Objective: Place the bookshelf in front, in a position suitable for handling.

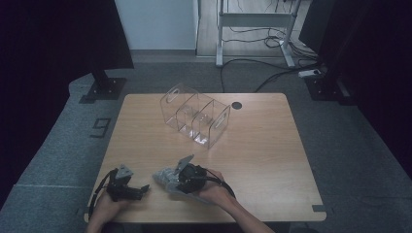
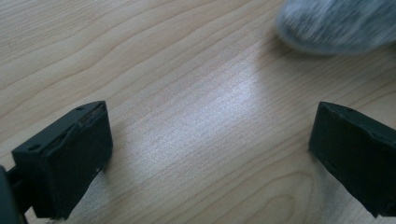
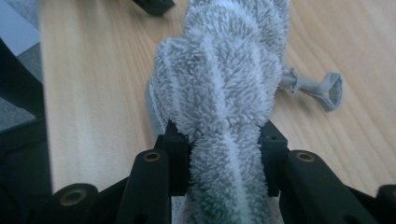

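Grey terry towel (image 3: 219, 93) lay bunched at the near edge of the wooden table (image 1: 262, 145), pinched between the pads of the right gripper (image 1: 167, 177), whose jaws pressed into its pile from both sides; a small hanging loop (image 3: 327, 88) trailed from it onto the wood. Just beside it, the left gripper (image 1: 143, 190) rested on the table with jaws spread wide and nothing between them. Farther back, well apart, stood a clear plastic divided organiser (image 1: 197, 115). On the carpet left of the table a dark mark resembling a "9" (image 1: 100, 127) could be read.
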`<act>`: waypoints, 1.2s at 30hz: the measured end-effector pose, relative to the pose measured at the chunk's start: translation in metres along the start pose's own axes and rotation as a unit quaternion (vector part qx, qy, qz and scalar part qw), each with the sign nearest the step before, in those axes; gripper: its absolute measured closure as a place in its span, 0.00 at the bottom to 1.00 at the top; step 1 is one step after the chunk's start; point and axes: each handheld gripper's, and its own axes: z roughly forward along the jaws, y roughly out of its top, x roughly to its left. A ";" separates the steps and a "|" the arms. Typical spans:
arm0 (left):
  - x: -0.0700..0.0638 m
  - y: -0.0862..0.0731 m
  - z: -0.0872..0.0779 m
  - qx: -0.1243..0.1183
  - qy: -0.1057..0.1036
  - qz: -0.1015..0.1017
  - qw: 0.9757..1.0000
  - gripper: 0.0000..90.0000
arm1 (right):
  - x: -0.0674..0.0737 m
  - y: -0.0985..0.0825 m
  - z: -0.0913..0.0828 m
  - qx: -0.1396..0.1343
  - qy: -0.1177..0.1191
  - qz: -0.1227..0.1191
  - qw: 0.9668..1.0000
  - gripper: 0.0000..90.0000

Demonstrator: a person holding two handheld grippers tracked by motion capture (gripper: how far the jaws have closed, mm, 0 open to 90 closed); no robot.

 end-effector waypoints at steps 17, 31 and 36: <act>0.000 0.000 0.000 -0.001 0.001 -0.001 1.000 0.00 | -0.003 0.022 -0.042 -0.016 -0.013 -0.003 1.000 0.71; 0.000 0.000 0.000 -0.002 0.001 -0.001 1.000 0.00 | -0.015 0.006 -0.060 -0.020 -0.031 0.013 0.999 0.71; 0.000 0.000 0.000 -0.001 0.001 0.000 1.000 0.00 | -0.021 -0.004 -0.071 -0.020 -0.044 0.025 0.999 0.72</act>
